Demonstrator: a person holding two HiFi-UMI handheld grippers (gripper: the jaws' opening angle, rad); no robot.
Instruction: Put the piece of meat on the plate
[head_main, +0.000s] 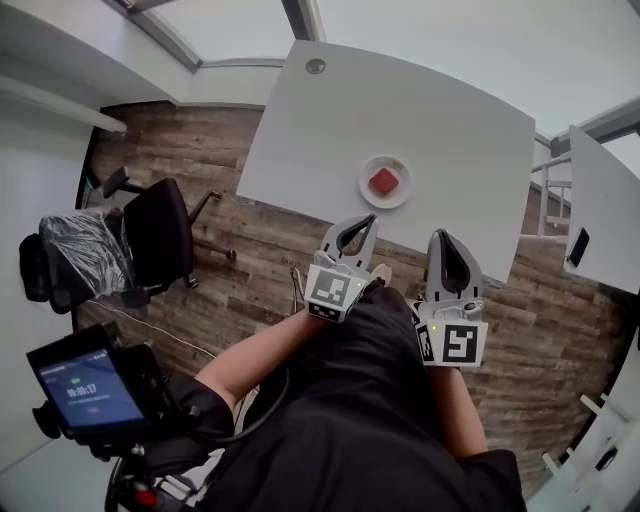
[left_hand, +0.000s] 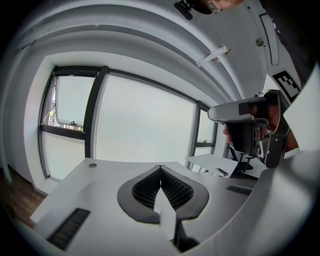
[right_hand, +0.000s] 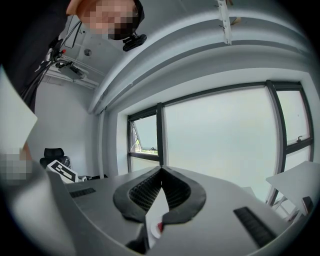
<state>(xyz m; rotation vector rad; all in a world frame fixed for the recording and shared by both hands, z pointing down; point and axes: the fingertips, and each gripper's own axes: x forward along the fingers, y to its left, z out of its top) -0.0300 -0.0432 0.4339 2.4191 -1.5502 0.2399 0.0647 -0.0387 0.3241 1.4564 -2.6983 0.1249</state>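
A red piece of meat (head_main: 384, 181) lies on a small white plate (head_main: 366, 192) near the front edge of the white table (head_main: 420, 110). My left gripper (head_main: 368, 219) hovers just short of that edge, left of the plate, its jaws shut with nothing between them (left_hand: 160, 168). Further right my right gripper (head_main: 443, 236) is also held off the table's edge, shut and empty (right_hand: 161, 169). In the right gripper view a sliver of the plate (right_hand: 153, 231) and the meat (right_hand: 160, 227) shows below the jaws. The left gripper view catches the right gripper's body (left_hand: 248, 131) at its right side.
A black office chair (head_main: 152, 235) and a plastic-wrapped chair (head_main: 85, 255) stand on the wooden floor at the left. A second white table (head_main: 605, 200) with a dark phone (head_main: 578, 246) is at the right. A screen device (head_main: 85, 390) sits at the lower left.
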